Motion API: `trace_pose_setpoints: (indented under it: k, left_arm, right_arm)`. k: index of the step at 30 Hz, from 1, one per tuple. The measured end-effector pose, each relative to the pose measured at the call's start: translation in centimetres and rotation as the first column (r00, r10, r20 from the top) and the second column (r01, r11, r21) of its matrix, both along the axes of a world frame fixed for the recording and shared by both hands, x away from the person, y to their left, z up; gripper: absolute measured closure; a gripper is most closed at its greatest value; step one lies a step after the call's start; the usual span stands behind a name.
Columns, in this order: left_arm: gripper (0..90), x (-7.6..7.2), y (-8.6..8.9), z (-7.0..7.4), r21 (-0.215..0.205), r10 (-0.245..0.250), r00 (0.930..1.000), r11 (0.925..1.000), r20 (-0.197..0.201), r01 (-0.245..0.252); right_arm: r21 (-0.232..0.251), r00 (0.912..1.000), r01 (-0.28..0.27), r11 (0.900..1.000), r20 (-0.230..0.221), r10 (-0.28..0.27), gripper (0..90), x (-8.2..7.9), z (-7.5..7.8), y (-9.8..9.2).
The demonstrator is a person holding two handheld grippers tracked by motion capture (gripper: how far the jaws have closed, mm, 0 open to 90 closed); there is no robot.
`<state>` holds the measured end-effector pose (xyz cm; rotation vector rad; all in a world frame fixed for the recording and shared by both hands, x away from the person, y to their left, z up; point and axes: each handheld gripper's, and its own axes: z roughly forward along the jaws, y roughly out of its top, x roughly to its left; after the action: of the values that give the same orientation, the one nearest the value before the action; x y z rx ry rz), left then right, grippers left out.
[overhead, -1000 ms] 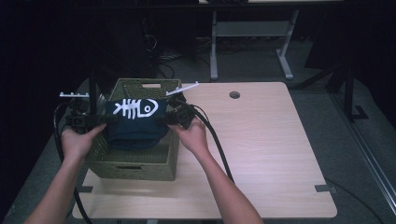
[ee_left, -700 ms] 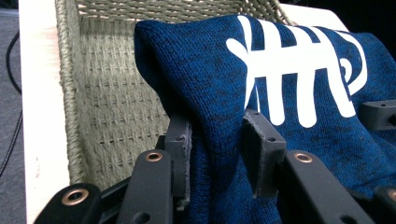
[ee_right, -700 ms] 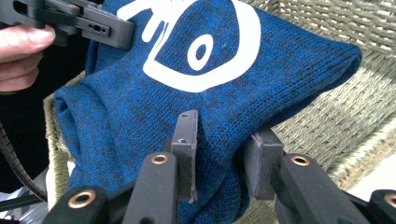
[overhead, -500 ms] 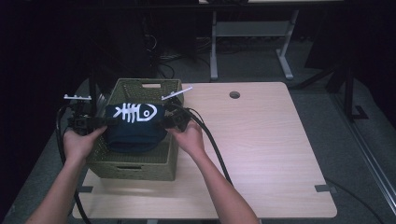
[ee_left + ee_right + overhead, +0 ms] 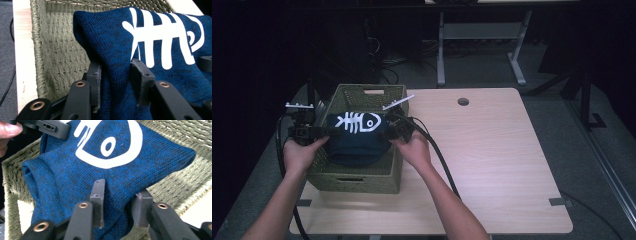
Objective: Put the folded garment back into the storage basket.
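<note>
Lowered slightly since before: blue sweater (image 5: 357, 142) sags into woven basket (image 5: 362, 177) on desk (image 5: 492, 165). Left gripper (image 5: 120, 82) and right gripper (image 5: 120, 202) jaws have just been opening, cloth loosely between.

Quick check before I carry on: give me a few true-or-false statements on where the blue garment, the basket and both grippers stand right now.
1. The blue knit garment is over the woven basket. True.
2. The garment bears a white fish-skeleton print. True.
3. The basket sits at the table's right edge. False: it is at the left end of the table.
4. The left gripper has fabric between its jaws, which have just been opening. True.
5. The right gripper is far from the garment. False: fabric lies between its jaws too.
</note>
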<state>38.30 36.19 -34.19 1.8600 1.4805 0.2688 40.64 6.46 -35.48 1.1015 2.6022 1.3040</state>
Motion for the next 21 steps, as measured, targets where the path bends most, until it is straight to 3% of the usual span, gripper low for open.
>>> trace_pose_setpoints:
  k: [3, 6, 9, 21]
  left_arm:
    - [55.5, 0.1, 0.1, -0.1, 0.016, 0.017, 0.9998, 0.9997, 0.006, -0.017]
    - [55.0, 0.2, 0.3, -0.2, 0.013, 0.035, 0.9994, 0.9993, 0.007, -0.035]
    - [54.4, 0.1, 0.5, 0.0, 0.009, 0.047, 0.9983, 0.9988, 0.033, -0.048]
    - [55.7, -0.4, -1.0, 1.0, -0.042, -0.015, 0.9971, 0.9990, 0.075, 0.018]
  right_arm:
    - [-0.024, 0.9988, 0.023, 0.999, 0.045, -0.022, 56.0, -0.1, 0.4, -0.3]
    - [-0.041, 0.9977, 0.038, 0.998, 0.057, -0.036, 52.3, -0.2, 0.8, -0.5]
    - [-0.015, 0.9973, 0.046, 0.999, 0.059, -0.045, 52.5, -0.2, 1.1, -1.1]
    - [0.068, 0.9985, 0.030, 0.997, 0.043, -0.033, 52.4, -0.3, 2.3, -3.3]
